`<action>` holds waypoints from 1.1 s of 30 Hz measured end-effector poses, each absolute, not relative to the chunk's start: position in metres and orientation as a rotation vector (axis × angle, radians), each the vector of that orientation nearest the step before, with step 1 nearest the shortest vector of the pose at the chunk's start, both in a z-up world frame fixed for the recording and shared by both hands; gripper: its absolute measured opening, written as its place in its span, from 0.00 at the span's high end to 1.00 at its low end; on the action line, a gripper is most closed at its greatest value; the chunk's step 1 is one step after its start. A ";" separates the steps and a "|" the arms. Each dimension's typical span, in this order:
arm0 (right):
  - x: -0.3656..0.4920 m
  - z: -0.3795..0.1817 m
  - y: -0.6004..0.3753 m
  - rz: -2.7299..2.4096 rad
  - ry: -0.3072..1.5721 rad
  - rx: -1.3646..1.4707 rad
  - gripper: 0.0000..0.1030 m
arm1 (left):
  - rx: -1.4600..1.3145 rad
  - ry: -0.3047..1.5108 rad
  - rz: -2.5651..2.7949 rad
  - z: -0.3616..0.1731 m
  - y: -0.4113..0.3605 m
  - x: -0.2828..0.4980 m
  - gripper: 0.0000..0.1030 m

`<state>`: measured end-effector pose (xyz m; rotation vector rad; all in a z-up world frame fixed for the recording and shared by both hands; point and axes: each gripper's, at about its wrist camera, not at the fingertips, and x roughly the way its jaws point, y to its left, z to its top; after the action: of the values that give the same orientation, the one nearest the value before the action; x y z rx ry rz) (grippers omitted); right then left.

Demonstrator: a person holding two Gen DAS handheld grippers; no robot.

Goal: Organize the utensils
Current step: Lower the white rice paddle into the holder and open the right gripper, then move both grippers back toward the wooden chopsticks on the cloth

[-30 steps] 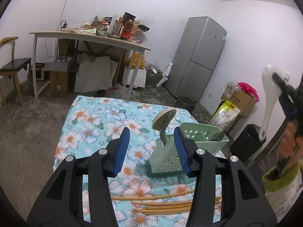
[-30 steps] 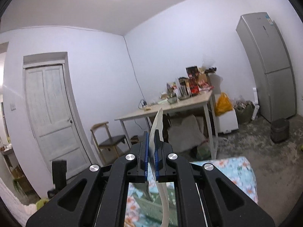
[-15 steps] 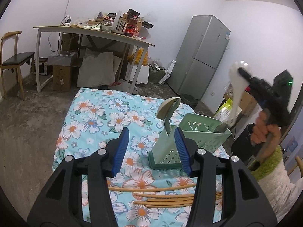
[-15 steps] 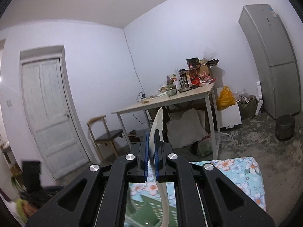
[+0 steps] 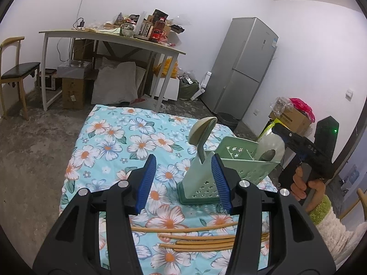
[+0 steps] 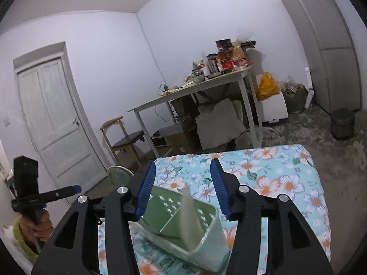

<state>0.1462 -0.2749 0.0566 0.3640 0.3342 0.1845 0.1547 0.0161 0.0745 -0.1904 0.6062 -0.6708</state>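
Note:
A green utensil holder (image 5: 243, 160) stands on the floral tablecloth (image 5: 119, 142), with a green spoon (image 5: 203, 135) upright in its near compartment. A white spoon (image 5: 270, 147) drops, blurred, into the far compartment; it also shows in the right wrist view (image 6: 188, 215) inside the holder (image 6: 204, 240). My right gripper (image 6: 182, 189) is open just above the holder, free of the spoon. My left gripper (image 5: 184, 183) is open and empty, in front of the holder. Several wooden chopsticks (image 5: 197, 238) lie on the cloth below it.
A cluttered white table (image 5: 110, 36), a chair (image 5: 16, 68), boxes and sacks stand behind. A grey fridge (image 5: 243, 66) and a small bin (image 5: 227, 119) are at the back right. A white door (image 6: 55, 123) is on the left wall.
My right gripper came down over the holder and opened, letting go of the white spoon, which now falls into the holder. My left gripper stayed open and nearly still.

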 end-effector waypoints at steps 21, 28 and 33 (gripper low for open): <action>0.063 0.037 -0.231 0.087 0.504 0.380 0.19 | -0.137 0.687 -0.696 0.057 0.002 0.141 0.44; 0.055 0.000 -0.199 0.017 0.641 0.372 0.09 | -0.103 0.770 -0.677 0.041 -0.008 0.134 0.42; 0.052 -0.030 -0.181 -0.011 0.734 0.380 0.08 | -0.068 0.816 -0.659 0.028 -0.012 0.128 0.41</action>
<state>0.0518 -0.1814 -0.0296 0.3796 0.7339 -0.0114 0.1285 -0.0124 0.0279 -0.0677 0.8163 -0.6588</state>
